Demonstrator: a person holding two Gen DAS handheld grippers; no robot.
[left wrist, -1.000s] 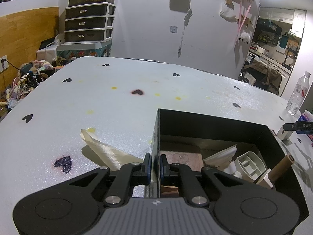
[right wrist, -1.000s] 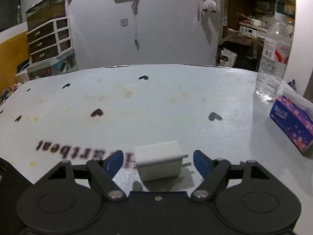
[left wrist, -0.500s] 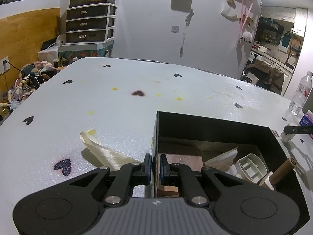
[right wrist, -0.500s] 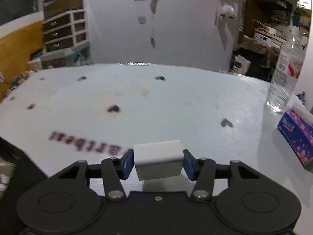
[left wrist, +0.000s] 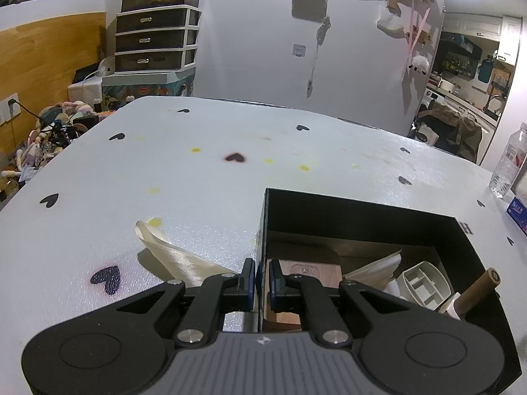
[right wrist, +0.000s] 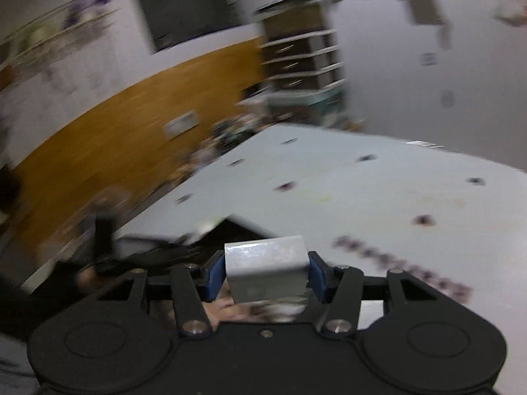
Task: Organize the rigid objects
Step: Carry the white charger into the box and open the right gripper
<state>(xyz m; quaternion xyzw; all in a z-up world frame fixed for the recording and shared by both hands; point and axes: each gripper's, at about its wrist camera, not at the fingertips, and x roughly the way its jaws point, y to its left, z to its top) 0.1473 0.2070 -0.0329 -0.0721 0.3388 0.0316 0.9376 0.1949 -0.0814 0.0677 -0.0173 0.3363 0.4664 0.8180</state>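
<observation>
Black storage box is where everything's headed, sitting on the white foam-textured table with the little black hearts printed on it. It's matte, square-cornered, open on top, and the left gripper is pinched nearly shut right on its left wall, one pad outside and one inside. Inside there's a wooden block, a white compartment tray, something papery and white, and a brown tube leaning in the right corner. A cream satin-looking ribbon lies just beside the box on the table.

The right gripper has its blue pads clamped on the flat sides of a white charger block, smooth glossy plastic with rounded edges, held up above the table near the box's edge. That view is really smeared.

What I'd worry about: slick plastic plus fast swinging means the charger could slip or twist out, and dropping it could land it on the leaning tube or the tray.
</observation>
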